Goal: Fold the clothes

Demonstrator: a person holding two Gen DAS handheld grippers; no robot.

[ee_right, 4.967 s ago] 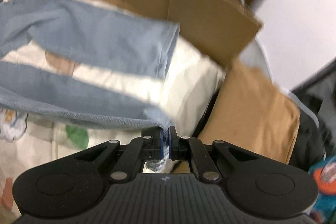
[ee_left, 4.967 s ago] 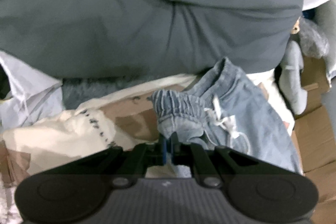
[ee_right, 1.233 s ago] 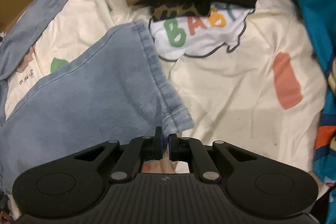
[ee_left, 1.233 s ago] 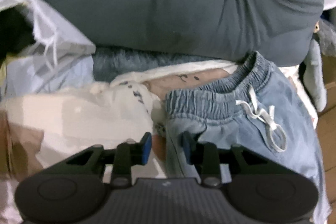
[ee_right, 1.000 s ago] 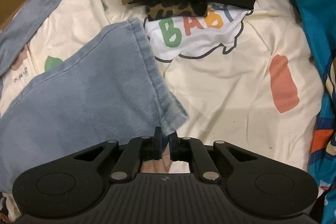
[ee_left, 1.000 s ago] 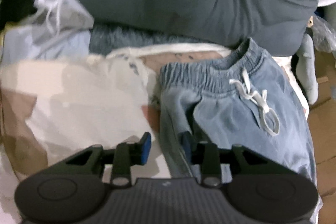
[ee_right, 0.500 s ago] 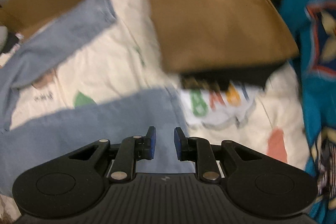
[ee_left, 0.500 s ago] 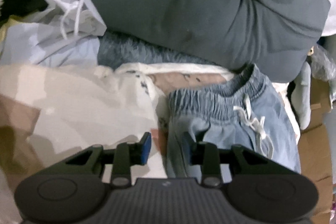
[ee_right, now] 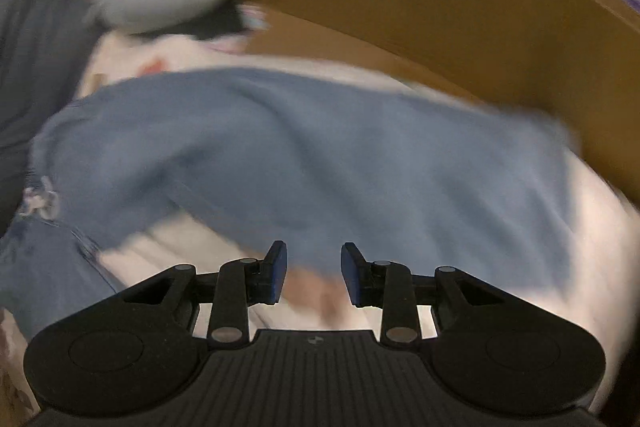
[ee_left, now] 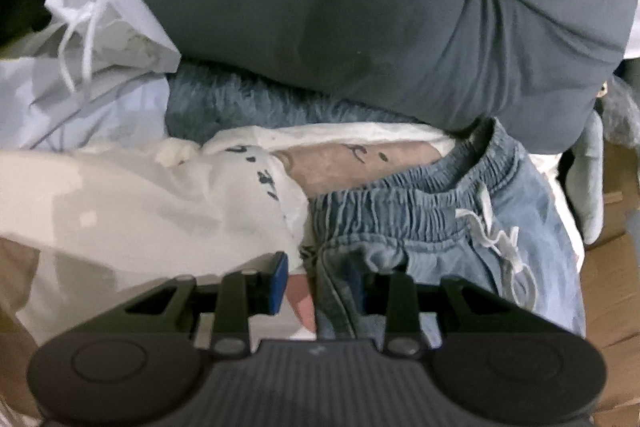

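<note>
The blue denim drawstring trousers (ee_left: pixel 460 227) are lying on the cream printed sheet (ee_left: pixel 132 211), their elastic waistband just below the dark grey pillow (ee_left: pixel 340 7). The left gripper (ee_left: pixel 320 279) is standing spread wide, the waistband's side edge sitting between its fingers ungrasped. The right gripper (ee_right: pixel 312 273) is hovering released over a trouser leg, near the cardboard box (ee_right: pixel 440 7).

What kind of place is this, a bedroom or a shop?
Probably a bedroom or storage corner: blue drawstring trousers lie on a printed cream sheet, with a grey pillow and a cardboard box close by.
</note>
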